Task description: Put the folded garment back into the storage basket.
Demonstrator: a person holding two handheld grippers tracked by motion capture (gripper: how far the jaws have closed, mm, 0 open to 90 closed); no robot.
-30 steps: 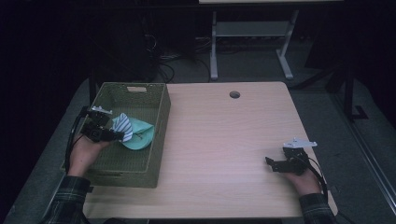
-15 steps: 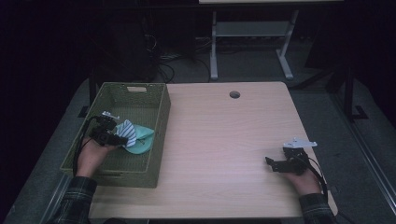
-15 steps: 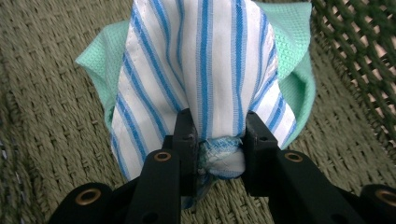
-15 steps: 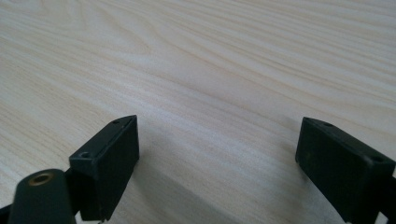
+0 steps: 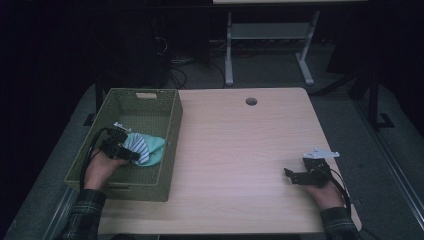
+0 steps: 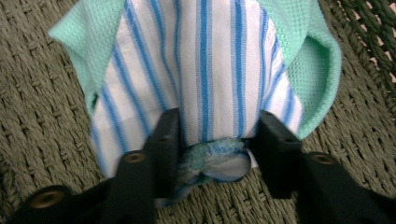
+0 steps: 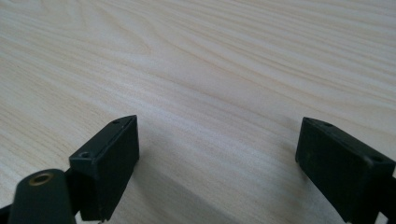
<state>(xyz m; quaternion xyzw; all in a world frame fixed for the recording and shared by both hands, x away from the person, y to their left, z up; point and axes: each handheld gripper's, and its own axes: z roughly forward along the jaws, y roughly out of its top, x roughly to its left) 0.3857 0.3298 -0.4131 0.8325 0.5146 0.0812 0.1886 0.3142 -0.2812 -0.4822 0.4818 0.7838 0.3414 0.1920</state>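
A mint-green and blue-striped white cloth (image 5: 145,147) lies inside the woven green basket (image 5: 172,117) at the table's left. My left gripper (image 5: 134,156) is down in the basket, shut on a bunched fold of that cloth (image 6: 215,93); the jaws of the left gripper (image 6: 215,156) pinch the striped fabric just above the basket's woven floor (image 6: 42,116). At the right near the front edge my right gripper (image 5: 291,176) rests open on the bare wood, and nothing lies between the jaws of the right gripper (image 7: 217,154).
The light wooden table (image 5: 240,150) has a round cable hole (image 5: 251,101) at its back middle. Behind the table stand a white metal frame (image 5: 267,35) and loose cables on a dark floor. The basket's rim has a handle slot (image 5: 145,95) at the far end.
My left gripper has carried the cloth from the basket's near-left part forward and down toward its floor. The right gripper has stayed still.
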